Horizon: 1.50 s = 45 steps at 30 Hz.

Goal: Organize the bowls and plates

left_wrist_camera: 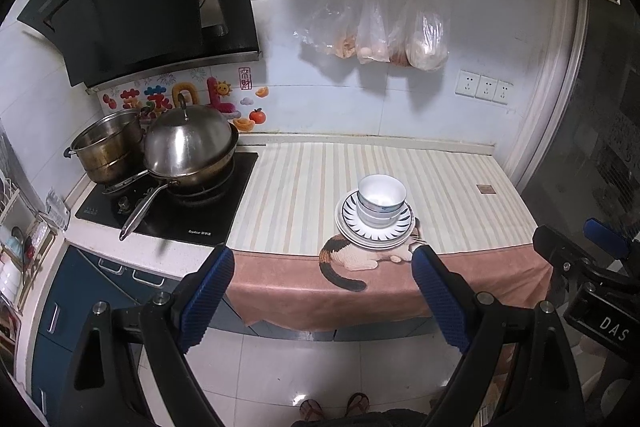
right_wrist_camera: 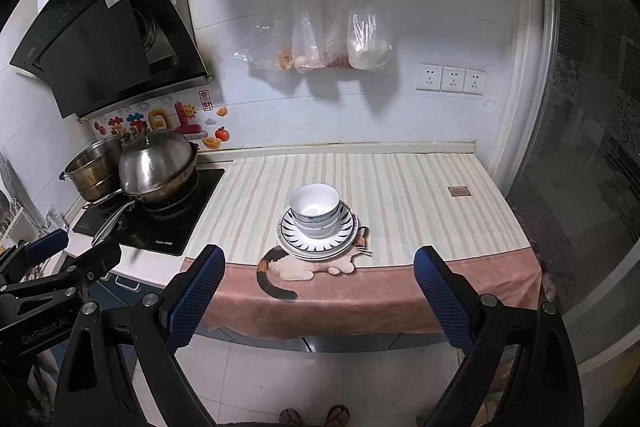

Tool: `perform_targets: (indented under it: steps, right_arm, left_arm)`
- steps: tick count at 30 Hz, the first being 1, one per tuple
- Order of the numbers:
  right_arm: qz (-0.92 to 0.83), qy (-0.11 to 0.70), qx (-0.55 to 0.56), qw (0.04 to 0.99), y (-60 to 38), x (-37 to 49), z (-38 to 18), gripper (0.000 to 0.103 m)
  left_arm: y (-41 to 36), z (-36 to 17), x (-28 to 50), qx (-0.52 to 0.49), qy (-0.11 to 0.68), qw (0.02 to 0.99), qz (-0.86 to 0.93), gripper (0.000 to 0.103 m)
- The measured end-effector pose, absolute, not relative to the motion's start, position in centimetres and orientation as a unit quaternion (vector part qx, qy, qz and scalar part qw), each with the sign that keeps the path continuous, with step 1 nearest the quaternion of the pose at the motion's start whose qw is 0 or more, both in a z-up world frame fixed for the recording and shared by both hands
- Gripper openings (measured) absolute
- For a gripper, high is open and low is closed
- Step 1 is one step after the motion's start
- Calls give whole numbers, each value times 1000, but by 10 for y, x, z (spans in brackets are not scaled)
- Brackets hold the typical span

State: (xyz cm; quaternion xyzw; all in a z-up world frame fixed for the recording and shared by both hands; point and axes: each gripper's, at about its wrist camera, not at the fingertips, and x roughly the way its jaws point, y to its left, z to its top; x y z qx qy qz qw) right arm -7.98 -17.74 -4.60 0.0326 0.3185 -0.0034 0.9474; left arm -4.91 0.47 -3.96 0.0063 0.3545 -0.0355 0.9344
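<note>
Both grippers hang in front of the bench with blue-padded jaws spread wide and nothing between them: the left gripper (left_wrist_camera: pixel 322 261) and the right gripper (right_wrist_camera: pixel 320 259), side by side above the tiled floor. Far left on the bench, a steel pot (left_wrist_camera: pixel 106 151) and a lidded wok (left_wrist_camera: pixel 188 151) sit on a black cooktop (left_wrist_camera: pixel 168 211). Toward the middle, on a striped cloth (left_wrist_camera: pixel 304 179), stacked white bowls (left_wrist_camera: pixel 381 199) stand on stacked plates (left_wrist_camera: pixel 352 231), the top plate blue-patterned, near the front edge and overlapping a printed cat (left_wrist_camera: pixel 352 259). Above, plastic bags (left_wrist_camera: pixel 376 27) hang from a wall rail. Right of those are three wall sockets (left_wrist_camera: pixel 484 87).
</note>
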Motion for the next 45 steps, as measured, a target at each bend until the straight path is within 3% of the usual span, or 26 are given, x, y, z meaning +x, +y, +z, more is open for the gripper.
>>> perform_targets:
  steps: [45]
  right_arm:
    - [-15,321,43,946,-190,-79,-45,98]
  left_arm:
    - [-8,-32,-56,3,352,936,-27,91]
